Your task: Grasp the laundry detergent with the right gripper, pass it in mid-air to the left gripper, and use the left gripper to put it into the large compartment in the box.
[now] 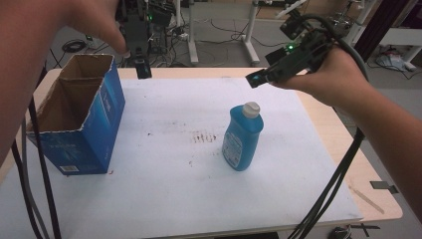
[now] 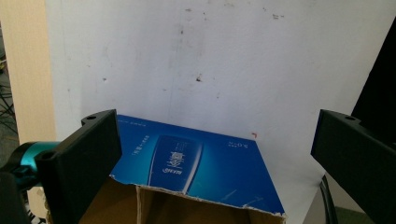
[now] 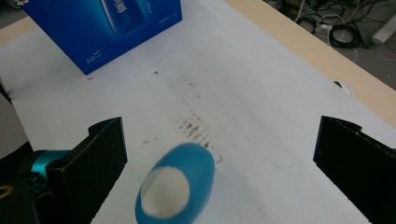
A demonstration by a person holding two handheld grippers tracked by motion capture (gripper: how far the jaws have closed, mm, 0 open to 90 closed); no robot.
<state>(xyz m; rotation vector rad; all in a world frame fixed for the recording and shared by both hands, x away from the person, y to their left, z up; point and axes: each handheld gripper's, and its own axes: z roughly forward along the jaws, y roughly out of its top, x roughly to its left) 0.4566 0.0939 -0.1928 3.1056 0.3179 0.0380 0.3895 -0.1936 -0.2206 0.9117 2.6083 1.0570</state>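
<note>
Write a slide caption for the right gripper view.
Open right tongs poised above the upright blue bottle with its white cap, blue box beyond on the white mat.

In the high view your box (image 1: 82, 117) stands on the sheet (image 1: 174, 189) at the left of the frame, its open top facing up. The bottle (image 1: 242, 137) stands upright on the same sheet right of centre, well apart from the box. Your left gripper (image 1: 143, 67) hangs at the upper left, above the box's far corner. Your right gripper (image 1: 259, 78) sits at the upper right, above and just behind the bottle. In the right gripper view the bottle (image 3: 175, 189) lies at the lower centre, between the jaws, and the box (image 3: 105, 28) at the upper left.
</note>
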